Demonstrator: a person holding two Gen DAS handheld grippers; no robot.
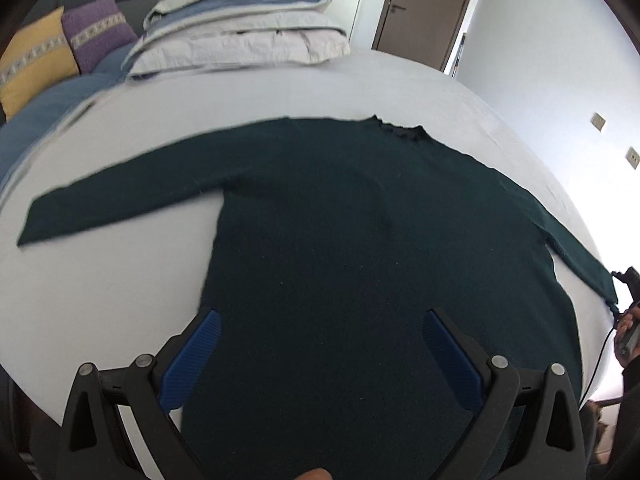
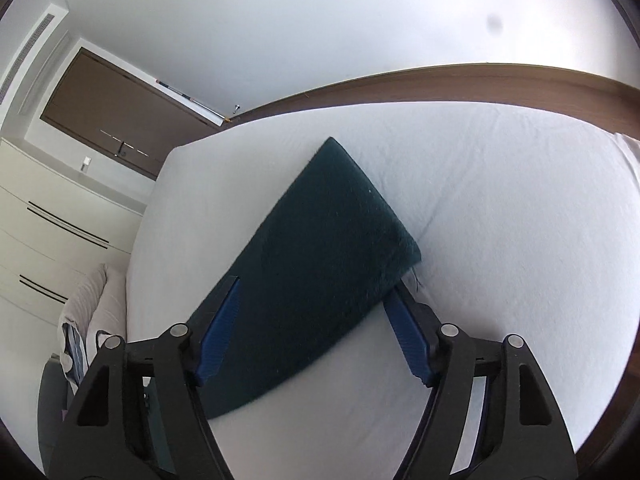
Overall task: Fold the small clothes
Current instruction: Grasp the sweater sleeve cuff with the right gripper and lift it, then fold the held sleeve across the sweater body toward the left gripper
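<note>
Two views differ: the left wrist view shows the whole dark green sweater spread flat on the bed, neck toward the far edge, sleeves out sideways, with folded bedding beyond. The right wrist view shows only one sleeve, running diagonally. Left claw gapes empty above the hem; right claw gapes astride the sleeve, not gripping.

Bed sheet bare left of the sweater and past its collar, room to pass there. Far edge blocked by stacked bedding, cushions far left. Right wrist view: sheet open beyond the sleeve, up to the brown headboard.
</note>
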